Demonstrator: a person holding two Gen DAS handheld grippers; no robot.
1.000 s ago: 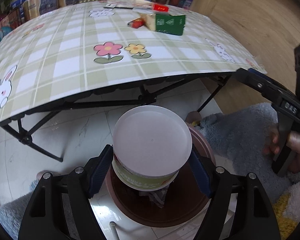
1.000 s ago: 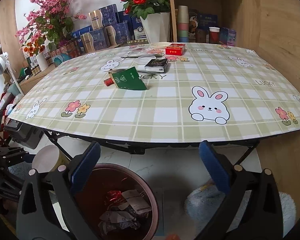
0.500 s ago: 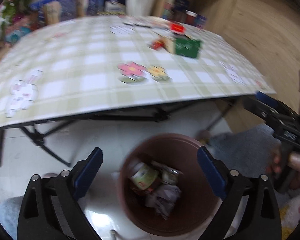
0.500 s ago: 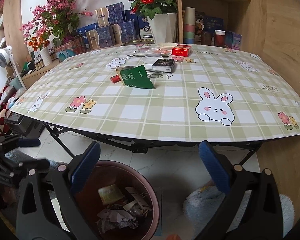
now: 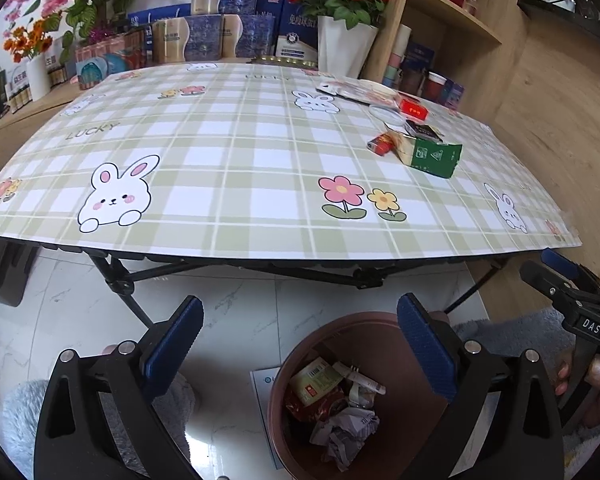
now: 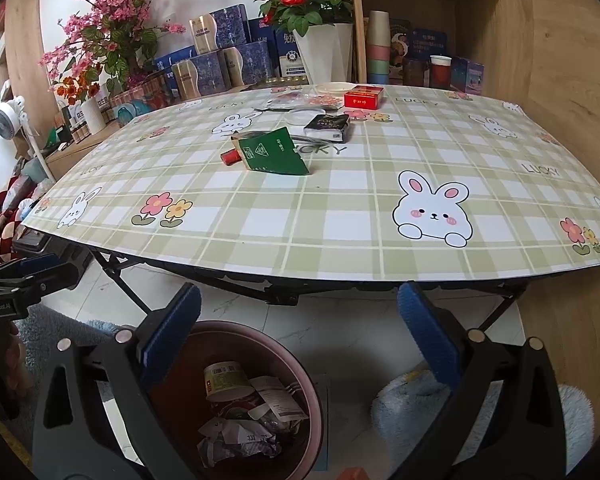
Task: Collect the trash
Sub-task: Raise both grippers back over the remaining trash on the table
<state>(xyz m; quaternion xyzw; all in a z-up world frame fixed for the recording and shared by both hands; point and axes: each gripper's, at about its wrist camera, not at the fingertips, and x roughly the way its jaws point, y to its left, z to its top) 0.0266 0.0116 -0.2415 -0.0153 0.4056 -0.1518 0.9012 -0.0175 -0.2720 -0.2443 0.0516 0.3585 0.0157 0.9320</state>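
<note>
Left wrist view: my left gripper (image 5: 300,344) hangs over the floor beside the bin (image 5: 300,364), its jaws having just been opening and now spread wide with nothing between them. The cup (image 5: 316,380) lies on its side inside the bin, on top of crumpled paper (image 5: 348,428) and wrappers. My right gripper (image 6: 300,332) hovers above the bin too, jaws parted and empty, with the bin's mouth below and to its left in its own view.

More trash waits on the table (image 6: 340,220): a green carton (image 6: 274,154) with a red lighter (image 6: 230,157) touching its left end, a dark pack (image 6: 327,125) just behind, and a red box (image 6: 363,98) further back near a clear wrapper (image 6: 300,100).

Risks from here, as I judge them: the table edge overhangs between the grippers and those items, so a lift that is too shallow could knock a finger into the cloth's rim and drag it. The carton and lighter touch, so closing on one may push the other away or off the table. The carton looks flattened and light; a pinch on its thin edge could slip. The bin is already well filled, and anything dropped off-centre may bounce off its rim onto the floor.
</note>
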